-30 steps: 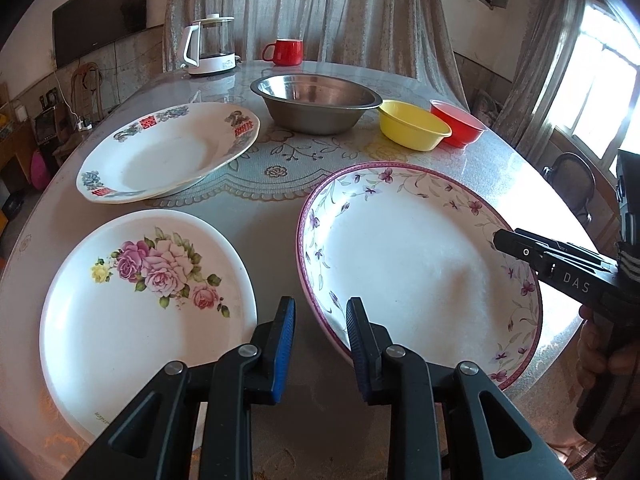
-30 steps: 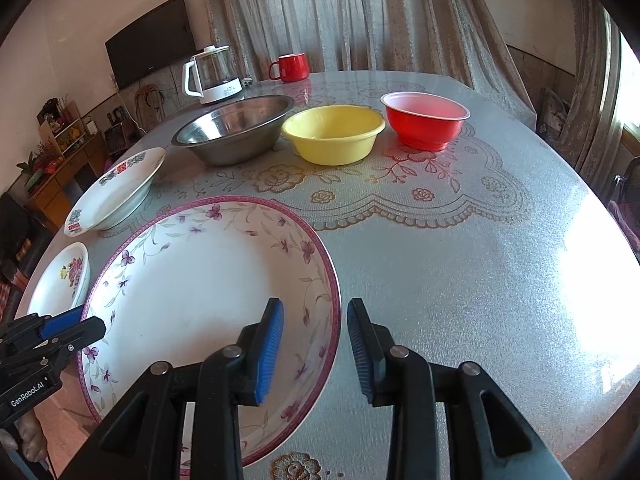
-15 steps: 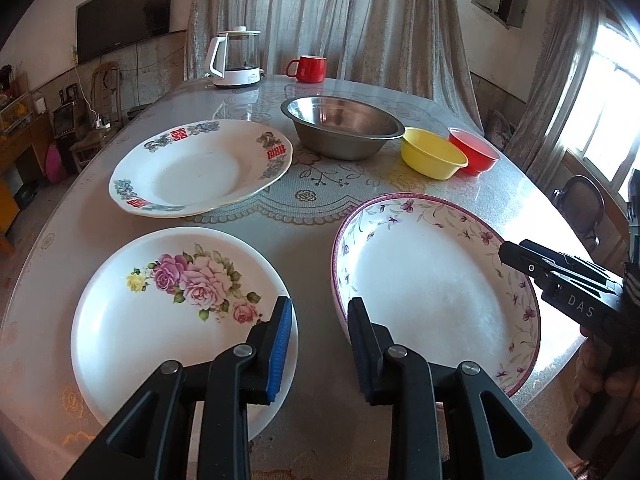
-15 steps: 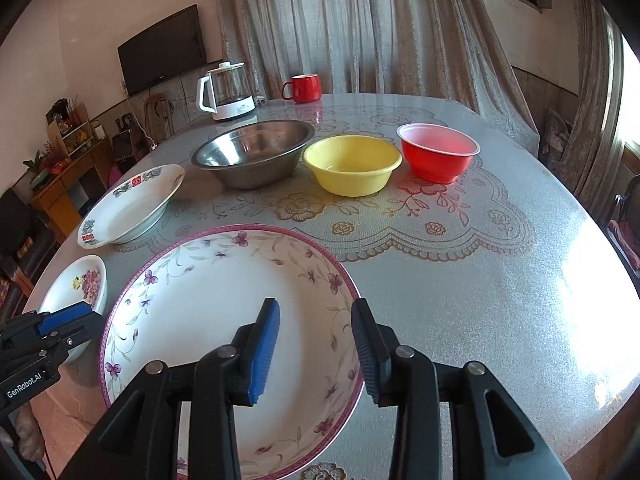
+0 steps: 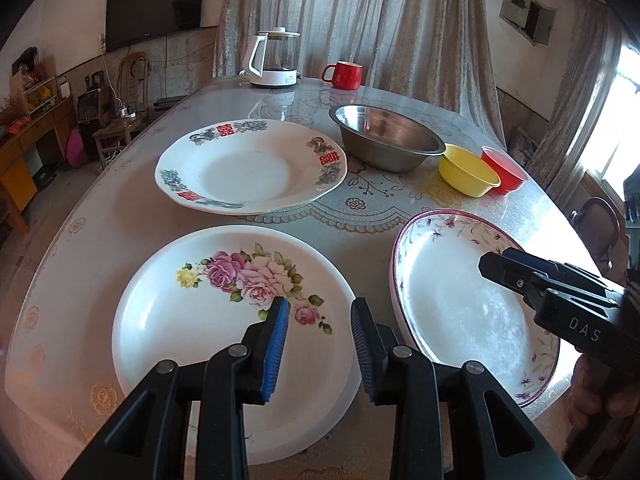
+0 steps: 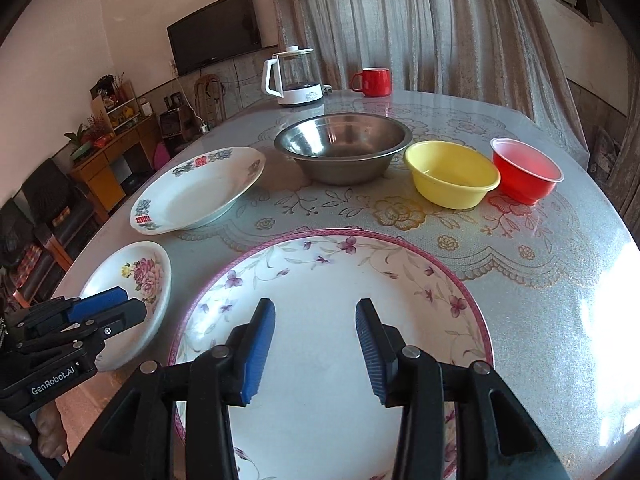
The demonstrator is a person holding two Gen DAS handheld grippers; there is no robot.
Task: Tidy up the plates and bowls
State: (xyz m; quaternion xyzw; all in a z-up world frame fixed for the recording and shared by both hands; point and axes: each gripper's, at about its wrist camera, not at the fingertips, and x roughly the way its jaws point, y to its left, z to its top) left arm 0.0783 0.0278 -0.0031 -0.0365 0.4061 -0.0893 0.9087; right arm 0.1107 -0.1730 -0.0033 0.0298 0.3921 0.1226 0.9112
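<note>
Round glossy rose plate [image 5: 224, 312] lies flat under the open, empty left hand-held gripper [image 5: 318, 340]; the right hand-held gripper [image 6: 316, 350] gapes above the purple-rimmed floral plate [image 6: 400, 276].

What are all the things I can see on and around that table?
Rose plate: one, white with pink roses, near left of the table.
Purple-rimmed plate: one, white with purple flowers, near right.
Red-character plate: one, white, behind the rose plate.
Steel bowl: one, silver, middle.
Yellow bowl: one, right of the steel bowl.
Red bowl: one, farthest right.
Kettle: one, white and clear, far edge.
Red mug: one, beside the kettle.
Television: one, black, on the wall.
Left gripper: open, above the rose plate.
Right gripper: open, above the purple-rimmed plate.
</note>
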